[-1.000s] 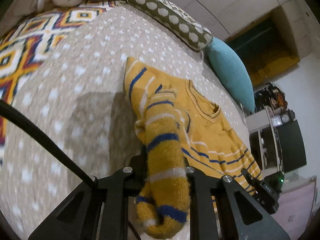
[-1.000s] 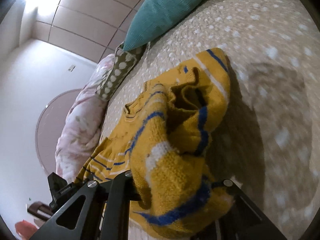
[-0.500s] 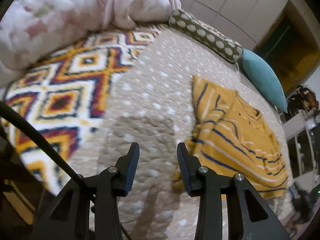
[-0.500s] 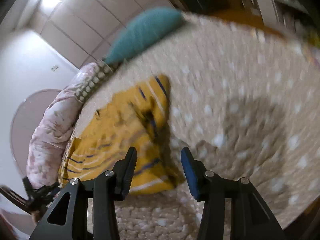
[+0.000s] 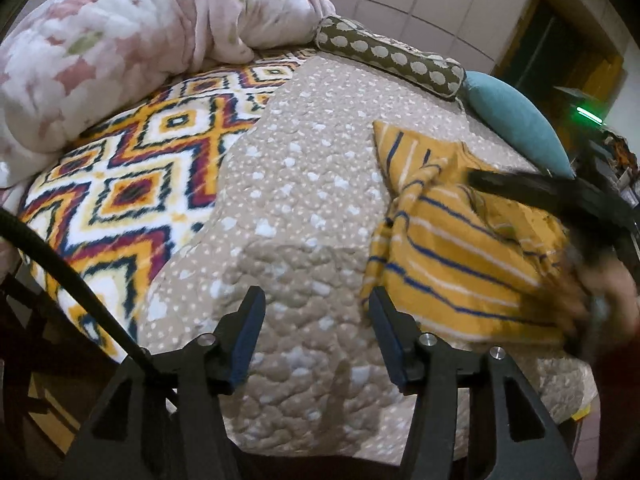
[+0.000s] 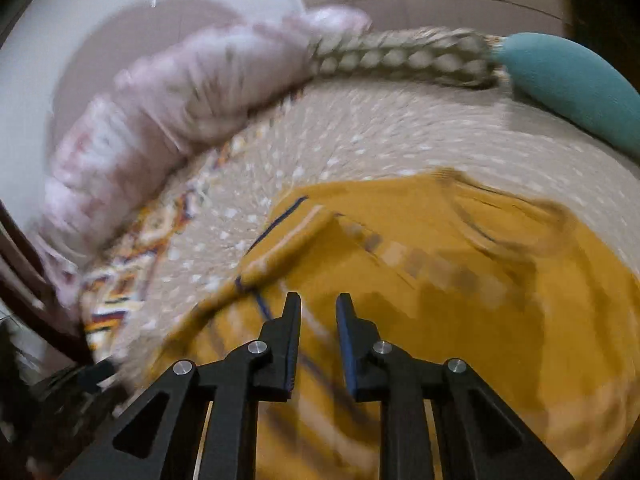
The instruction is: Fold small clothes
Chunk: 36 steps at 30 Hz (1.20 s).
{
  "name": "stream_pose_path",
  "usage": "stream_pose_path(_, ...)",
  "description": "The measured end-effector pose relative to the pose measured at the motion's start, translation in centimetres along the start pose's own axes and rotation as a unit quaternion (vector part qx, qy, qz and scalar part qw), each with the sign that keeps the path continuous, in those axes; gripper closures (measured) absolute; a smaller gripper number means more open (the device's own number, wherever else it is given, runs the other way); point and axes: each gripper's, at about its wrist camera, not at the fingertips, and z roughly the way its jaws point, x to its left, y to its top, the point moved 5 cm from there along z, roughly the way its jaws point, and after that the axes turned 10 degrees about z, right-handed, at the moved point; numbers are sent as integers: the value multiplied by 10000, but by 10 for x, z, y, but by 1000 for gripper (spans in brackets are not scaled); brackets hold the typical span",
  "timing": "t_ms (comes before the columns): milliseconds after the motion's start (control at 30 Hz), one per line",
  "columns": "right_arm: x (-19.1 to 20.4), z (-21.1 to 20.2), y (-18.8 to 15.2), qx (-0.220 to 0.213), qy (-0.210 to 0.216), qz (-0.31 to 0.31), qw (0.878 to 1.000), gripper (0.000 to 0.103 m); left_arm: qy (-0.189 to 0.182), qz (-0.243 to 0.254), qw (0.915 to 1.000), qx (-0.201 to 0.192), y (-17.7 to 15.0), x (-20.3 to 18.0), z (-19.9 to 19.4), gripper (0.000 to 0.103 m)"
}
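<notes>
Sweater [image 5: 460, 248] beside the empty, parted left tongs [image 5: 316, 312], under the narrowed, empty right tongs [image 6: 318, 308]; pinch its hem evenly before folding.

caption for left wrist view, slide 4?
Left hand-held gripper open and empty over the dotted bedspread, beside the striped yellow sweater.

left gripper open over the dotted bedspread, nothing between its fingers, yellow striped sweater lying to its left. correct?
One slip: in the left wrist view the yellow striped sweater lies to the right of the left gripper, not the left. The rest holds: the gripper is open over the dotted bedspread, nothing between its fingers.
</notes>
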Motion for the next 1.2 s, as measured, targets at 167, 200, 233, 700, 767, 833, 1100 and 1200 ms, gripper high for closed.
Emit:
stream_pose_path(167, 25, 80, 28, 401, -629, -450, 9962, 83, 178, 120, 9998, 9, -9, 11, -4, 48)
stream_pose_path(200, 30, 83, 33, 397, -703, -467, 9956, 83, 223, 136, 9997, 0, -11, 14, -4, 48)
stream_pose_path(233, 32, 86, 37, 405, -764, -481, 9951, 83, 237, 135, 9996, -5, -11, 15, -5, 47)
stream_pose_path(700, 8, -20, 3, -361, -479, -66, 9982, 78, 211, 512, 9982, -223, -12, -11, -32, 38)
stream_pose_path(767, -25, -44, -12, -519, -586, 168, 9968, 76, 186, 593, 9978, -209, -13, -18, -32, 37)
stream_pose_path(833, -73, -65, -26, -631, -832, 515, 9932, 68, 134, 672, 9975, -162, -14, -28, -31, 37)
stream_pose_path(1100, -263, -155, -64, -1172, -1267, 2776, 9451, 61, 69, 1124, 9936, -81, -18, -69, -33, 33)
stream_pose_path(1200, -290, -196, -81, -1590, -1077, 3151, 9294, 55, 87, 1241, 9922, -31, -19, -81, -31, 32)
